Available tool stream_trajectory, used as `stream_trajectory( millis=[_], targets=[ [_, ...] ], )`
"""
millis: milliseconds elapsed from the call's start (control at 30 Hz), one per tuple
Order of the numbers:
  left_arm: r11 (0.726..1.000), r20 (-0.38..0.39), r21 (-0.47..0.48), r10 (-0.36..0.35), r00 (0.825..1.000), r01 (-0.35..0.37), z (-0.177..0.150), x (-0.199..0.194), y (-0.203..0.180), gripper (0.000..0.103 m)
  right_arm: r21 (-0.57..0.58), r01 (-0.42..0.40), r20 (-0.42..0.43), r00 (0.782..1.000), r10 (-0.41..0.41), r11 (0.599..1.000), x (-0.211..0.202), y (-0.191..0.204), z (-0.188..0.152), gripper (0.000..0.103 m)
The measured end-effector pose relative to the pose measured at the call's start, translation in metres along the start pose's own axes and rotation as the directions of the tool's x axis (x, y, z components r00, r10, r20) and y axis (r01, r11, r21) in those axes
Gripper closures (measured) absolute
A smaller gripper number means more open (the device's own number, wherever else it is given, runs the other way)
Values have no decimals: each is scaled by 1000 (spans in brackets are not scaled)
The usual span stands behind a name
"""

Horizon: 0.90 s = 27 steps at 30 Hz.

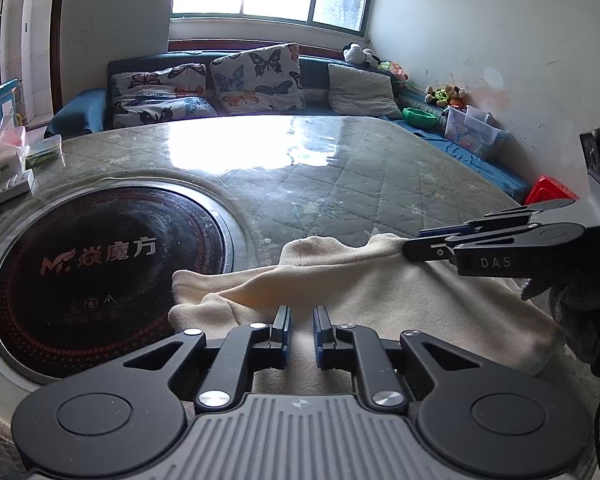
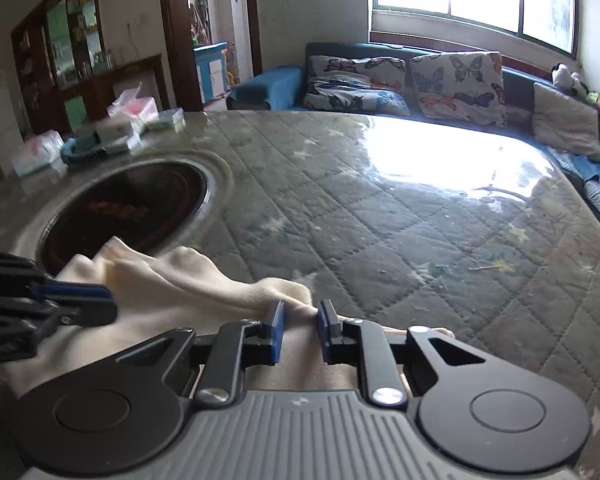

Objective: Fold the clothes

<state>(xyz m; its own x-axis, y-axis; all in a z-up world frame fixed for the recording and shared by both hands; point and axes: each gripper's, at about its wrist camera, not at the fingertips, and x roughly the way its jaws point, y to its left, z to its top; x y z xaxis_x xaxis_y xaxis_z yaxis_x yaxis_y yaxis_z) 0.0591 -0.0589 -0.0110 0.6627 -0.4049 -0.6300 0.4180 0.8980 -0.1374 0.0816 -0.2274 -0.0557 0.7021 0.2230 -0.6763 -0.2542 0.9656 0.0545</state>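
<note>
A cream garment lies partly folded on the quilted table cover, near the front edge; it also shows in the right wrist view. My left gripper is open, its jaws a narrow gap apart over the garment's near edge. My right gripper is open too, low over the garment's right corner. In the left wrist view the right gripper reaches in from the right at the garment's far right edge. The left gripper shows at the left of the right wrist view.
A round black induction cooktop is set into the table left of the garment, which overlaps its rim. Boxes and bags sit at the far left. A sofa with butterfly cushions stands behind. A red object lies off the right edge.
</note>
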Motion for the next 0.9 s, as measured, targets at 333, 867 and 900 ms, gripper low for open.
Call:
stream_trajectory(
  millis=[333, 867, 900],
  targets=[
    [1000, 1, -7, -7, 1000, 7, -1, 0, 1, 89, -40, -22, 21, 1000, 23, 999, -5, 17, 13, 86],
    [1000, 2, -12, -11, 1000, 11, -1, -1, 2, 89, -48, -42, -18, 999, 41, 998, 13, 22, 26, 87],
    [1000, 2, -14, -11, 1000, 11, -1, 0, 2, 89, -59, -58, -11, 998, 57, 997, 11, 26, 26, 87]
  ],
)
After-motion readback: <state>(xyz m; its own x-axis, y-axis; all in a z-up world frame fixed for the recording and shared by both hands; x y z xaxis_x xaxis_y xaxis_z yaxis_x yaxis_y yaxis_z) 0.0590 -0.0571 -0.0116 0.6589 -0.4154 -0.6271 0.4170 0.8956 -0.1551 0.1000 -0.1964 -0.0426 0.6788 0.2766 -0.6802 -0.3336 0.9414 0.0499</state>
